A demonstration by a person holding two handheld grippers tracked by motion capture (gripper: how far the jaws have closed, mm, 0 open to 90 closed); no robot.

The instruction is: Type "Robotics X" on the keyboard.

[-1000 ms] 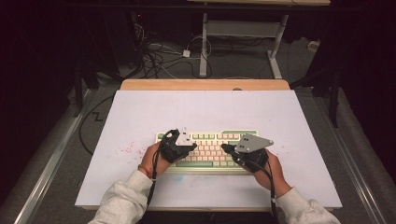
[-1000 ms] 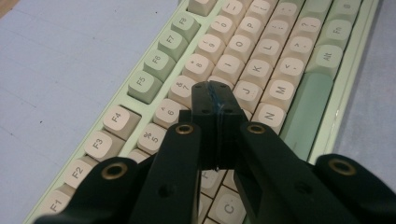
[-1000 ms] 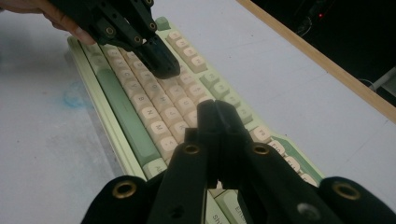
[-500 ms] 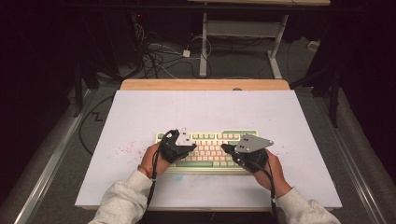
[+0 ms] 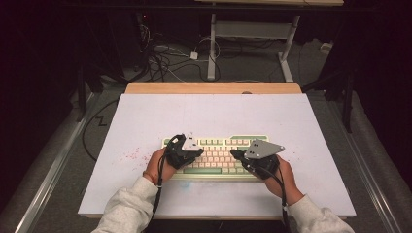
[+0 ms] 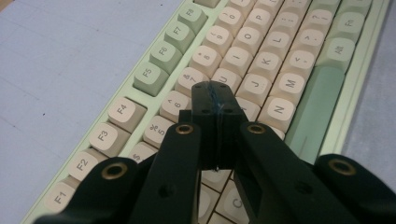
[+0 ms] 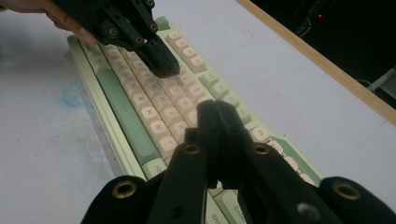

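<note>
- The keyboard [image 5: 217, 156], pale green with cream keys, lies flat on the white surface [image 5: 145, 121], near the person's edge and about midway across
- The left gripper [image 6: 215, 100] has its fingers pressed together, with the tip low over the keys around G and H, just short of the 7 key
- The right gripper [image 7: 218, 116] also has its fingers together, over the keys at the keyboard's right part
- No container is in sight
</note>
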